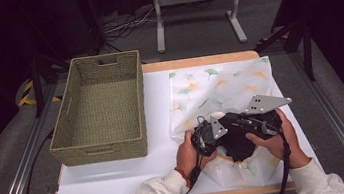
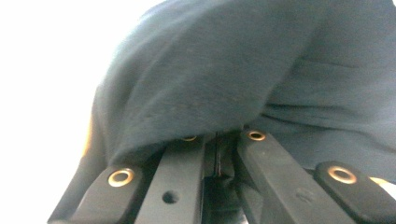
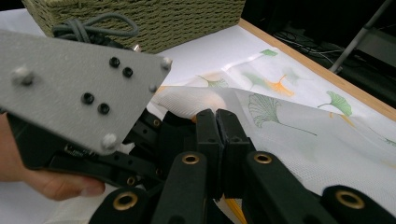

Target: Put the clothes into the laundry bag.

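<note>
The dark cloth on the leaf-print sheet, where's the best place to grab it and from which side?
Probably the dark cloth's raised rim, from above and the near side. It lies bunched in soft folds on the leaf-print sheet, so a fold pinches easily. The left gripper and right gripper meet there, jaws closed.

On the table (image 1: 120,182) a woven basket (image 1: 99,111) stands at the left, reaching toward the far edge. To its right a patterned cloth (image 1: 224,87) lies spread from the far edge to the near one. On the cloth's near part sits a dark garment (image 1: 236,144), with the left hand-held gripper (image 1: 205,140) at its left side and the right hand-held gripper (image 1: 244,127) at its right, the two close together.
</note>
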Demonstrator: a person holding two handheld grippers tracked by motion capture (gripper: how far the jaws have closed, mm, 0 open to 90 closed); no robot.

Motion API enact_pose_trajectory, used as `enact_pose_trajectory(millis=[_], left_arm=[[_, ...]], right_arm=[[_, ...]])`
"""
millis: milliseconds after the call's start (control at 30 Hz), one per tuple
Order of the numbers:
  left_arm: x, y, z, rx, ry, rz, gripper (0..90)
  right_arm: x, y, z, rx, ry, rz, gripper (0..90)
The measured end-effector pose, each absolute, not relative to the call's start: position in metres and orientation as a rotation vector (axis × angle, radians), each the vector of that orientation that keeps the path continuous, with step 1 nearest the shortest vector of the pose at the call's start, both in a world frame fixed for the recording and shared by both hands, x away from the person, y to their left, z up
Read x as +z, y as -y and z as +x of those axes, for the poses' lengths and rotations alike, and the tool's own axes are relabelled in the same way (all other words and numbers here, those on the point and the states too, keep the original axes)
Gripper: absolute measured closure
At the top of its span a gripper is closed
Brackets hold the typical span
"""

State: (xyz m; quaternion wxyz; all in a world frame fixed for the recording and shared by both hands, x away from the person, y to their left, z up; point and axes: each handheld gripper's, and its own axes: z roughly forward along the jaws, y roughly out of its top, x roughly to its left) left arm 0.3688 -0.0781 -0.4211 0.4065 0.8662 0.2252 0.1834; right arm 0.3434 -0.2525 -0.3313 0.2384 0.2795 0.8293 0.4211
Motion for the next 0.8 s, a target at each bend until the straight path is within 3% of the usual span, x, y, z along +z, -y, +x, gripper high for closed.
enact_pose_trajectory(millis=[533, 800], left_arm=[[-0.427, 0.067, 0.396, 0.603, -0.679, 2.179, 90.0], [-0.426, 0.065, 0.396, 0.555, -0.688, 2.163, 89.9]], right_arm=[[-0.331, 0.253, 0.343, 1.154, -2.265, 0.769, 89.2], [-0.332, 0.253, 0.344, 1.147, -2.27, 0.774, 89.3]])
